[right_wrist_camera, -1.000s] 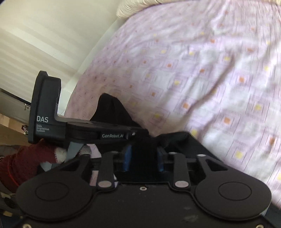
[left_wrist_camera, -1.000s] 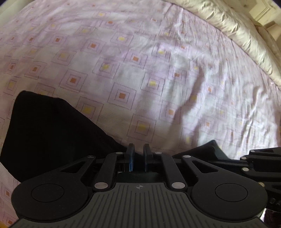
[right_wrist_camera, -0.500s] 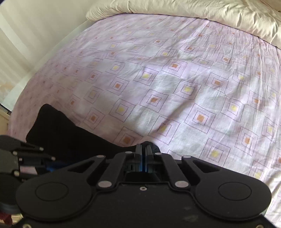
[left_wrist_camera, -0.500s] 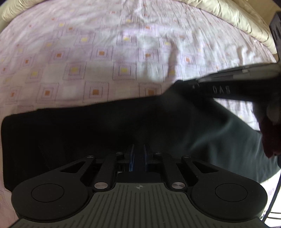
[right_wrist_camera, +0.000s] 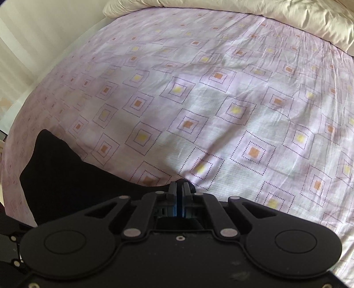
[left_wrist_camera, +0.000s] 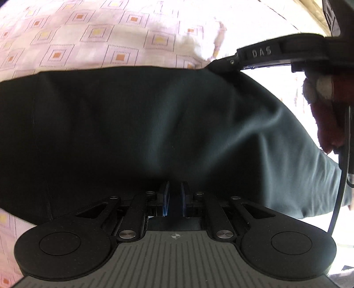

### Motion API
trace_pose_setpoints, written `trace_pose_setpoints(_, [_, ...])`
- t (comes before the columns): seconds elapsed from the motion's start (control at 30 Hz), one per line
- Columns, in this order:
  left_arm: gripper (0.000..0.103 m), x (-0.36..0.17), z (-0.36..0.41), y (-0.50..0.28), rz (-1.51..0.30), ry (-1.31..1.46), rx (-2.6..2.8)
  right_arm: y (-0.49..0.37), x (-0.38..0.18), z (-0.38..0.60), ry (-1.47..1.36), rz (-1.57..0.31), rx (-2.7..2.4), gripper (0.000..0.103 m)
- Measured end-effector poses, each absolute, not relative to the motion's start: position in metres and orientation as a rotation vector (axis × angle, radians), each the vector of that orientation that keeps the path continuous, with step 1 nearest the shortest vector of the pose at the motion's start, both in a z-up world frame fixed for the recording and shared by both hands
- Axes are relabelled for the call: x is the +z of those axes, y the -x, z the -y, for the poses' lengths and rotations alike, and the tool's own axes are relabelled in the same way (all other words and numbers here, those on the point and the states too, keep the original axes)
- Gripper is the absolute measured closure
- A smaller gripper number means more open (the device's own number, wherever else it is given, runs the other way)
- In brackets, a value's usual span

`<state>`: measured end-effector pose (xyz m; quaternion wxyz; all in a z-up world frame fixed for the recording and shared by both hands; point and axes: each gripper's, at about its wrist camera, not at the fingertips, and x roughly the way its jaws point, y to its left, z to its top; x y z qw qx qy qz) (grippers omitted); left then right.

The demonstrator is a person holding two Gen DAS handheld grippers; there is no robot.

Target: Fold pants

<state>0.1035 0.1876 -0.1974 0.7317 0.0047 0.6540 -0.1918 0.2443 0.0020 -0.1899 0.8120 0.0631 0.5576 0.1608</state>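
Note:
The black pants point(left_wrist_camera: 132, 133) hang as one wide dark panel across the left wrist view, over the lilac bed sheet point(left_wrist_camera: 88, 33). My left gripper point(left_wrist_camera: 174, 199) is shut on their near edge, with dark cloth between the blue pads. The right gripper's housing point(left_wrist_camera: 276, 51) reaches the pants' far right corner, held by a hand in a dark red sleeve point(left_wrist_camera: 327, 124). In the right wrist view my right gripper point(right_wrist_camera: 179, 188) is shut on a thin edge of the pants point(right_wrist_camera: 66, 181), which trail off to the lower left.
The patterned bed sheet point(right_wrist_camera: 221, 99) stretches ahead of the right gripper. A cream duvet point(right_wrist_camera: 265, 20) is bunched along the far edge. The bed's left side ends at a pale wall or curtain point(right_wrist_camera: 44, 44).
Both grippers came down toward the bed. In the left wrist view the pants went from a corner at lower left to a wide panel, and the right gripper entered at upper right.

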Motion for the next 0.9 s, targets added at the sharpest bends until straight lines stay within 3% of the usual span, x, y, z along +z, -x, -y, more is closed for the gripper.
trace_pose_setpoints(0.07, [0.092,-0.196,-0.185,-0.103,-1.448,-0.022,-0.418,-0.245,-0.186,-0.002,-0.129,-1.189,0.319,0.094])
trace_pose_setpoints(0.1, [0.092,-0.196,-0.184,-0.102,-1.45,-0.025,-0.417,-0.244,-0.181,-0.002,-0.119,-1.172,0.304,0.079])
trace_pose_setpoints(0.3, [0.092,-0.197,-0.177,-0.089,-1.449,-0.074,-0.413,-0.218,-0.133,0.003,-0.134,-1.014,0.244,0.078])
trace_pose_setpoints(0.43, [0.092,-0.196,-0.173,-0.085,-1.458,-0.09,-0.386,-0.184,-0.122,0.006,-0.176,-1.014,0.229,0.078])
trace_pose_setpoints(0.8, [0.092,-0.195,-0.13,-0.074,-1.446,-0.222,-0.365,-0.106,-0.179,-0.009,-0.177,-1.394,-0.005,0.078])
trace_pose_setpoints(0.9, [0.092,-0.193,-0.134,-0.085,-1.457,-0.211,-0.365,-0.104,-0.188,-0.017,-0.158,-1.424,-0.051,0.078])
